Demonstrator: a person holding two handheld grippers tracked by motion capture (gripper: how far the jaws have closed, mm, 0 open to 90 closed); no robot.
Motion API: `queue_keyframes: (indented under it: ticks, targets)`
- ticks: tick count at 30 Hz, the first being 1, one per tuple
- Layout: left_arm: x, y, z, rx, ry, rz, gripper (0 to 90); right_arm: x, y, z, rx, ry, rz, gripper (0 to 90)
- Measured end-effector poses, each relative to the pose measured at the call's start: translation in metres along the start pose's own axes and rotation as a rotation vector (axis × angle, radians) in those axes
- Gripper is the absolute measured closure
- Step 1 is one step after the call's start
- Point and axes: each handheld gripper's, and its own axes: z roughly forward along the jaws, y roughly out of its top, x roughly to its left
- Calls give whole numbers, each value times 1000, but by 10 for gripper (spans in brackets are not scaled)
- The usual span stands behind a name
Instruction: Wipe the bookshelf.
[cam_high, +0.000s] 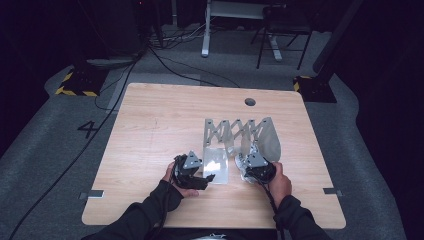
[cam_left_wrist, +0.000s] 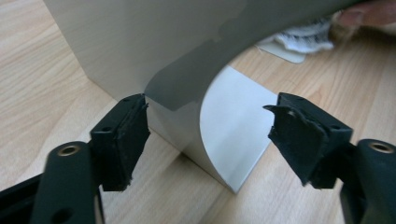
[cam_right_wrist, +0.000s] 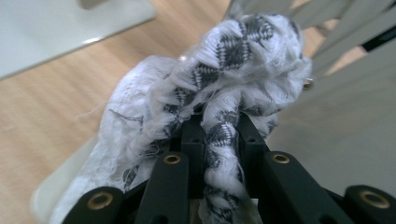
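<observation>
A light wooden table (cam_high: 150, 130) carries everything, with a round hole near its far edge and grey carpet around it. On its middle stands a pale metal folding rack (cam_high: 239, 131), an accordion lattice with flat panels at its ends, one panel lying towards the person's left hand and a taller curved one rising on the right. From the left gripper view that near panel (cam_left_wrist: 233, 135) is a smooth grey sheet with a rounded corner resting on the wood, and a larger plate leans over it. The left gripper (cam_high: 192, 170), held in the person's left hand (cam_high: 176, 186), sits just beside this panel; its jaws stand wide apart, released, with the panel's corner between them but neither pad touching it. The right gripper (cam_high: 255, 166), held in the right hand (cam_high: 280, 184), is by the foot of the curved panel. Its jaws are clenched tight on a bunched white cloth (cam_right_wrist: 219, 93) with a grey-black chequered weave and frayed threads, which bulges above the jaws and trails down to the table on one side, close to the rack.
</observation>
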Motion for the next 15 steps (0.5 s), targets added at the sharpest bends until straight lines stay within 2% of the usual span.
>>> queue_keyframes:
  ticks: [2,3,4,7,9,10,11,12,14,15]
  targets:
    - [0,1,2,-6,7,-8,274,-4,-1,-3,2,56,8,781]
    - [1,1,2,-5,5,-12,278,-7,-1,-5,-4,113,19,781]
    - [1,1,3,-10,10,-14,277,-8,-3,-7,-11,147,19,781]
    - [2,3,4,-19,22,-16,284,-9,-5,-14,-16,187,2,780]
    - [2,4,6,-26,25,-28,285,-9,-5,-20,-35,150,2,779]
    - [3,5,6,-30,37,-30,288,-9,-5,-21,-42,118,4,778]
    - [3,6,8,-36,31,-46,290,-9,-4,-22,-44,64,-3,776]
    - [3,6,8,-38,44,-43,290,-8,-3,-20,-41,33,-12,776]
    - [3,8,9,-47,53,-57,292,-7,-3,-16,-23,34,-8,776]
    - [2,9,10,-51,64,-65,293,-6,-3,-13,-12,56,-8,776]
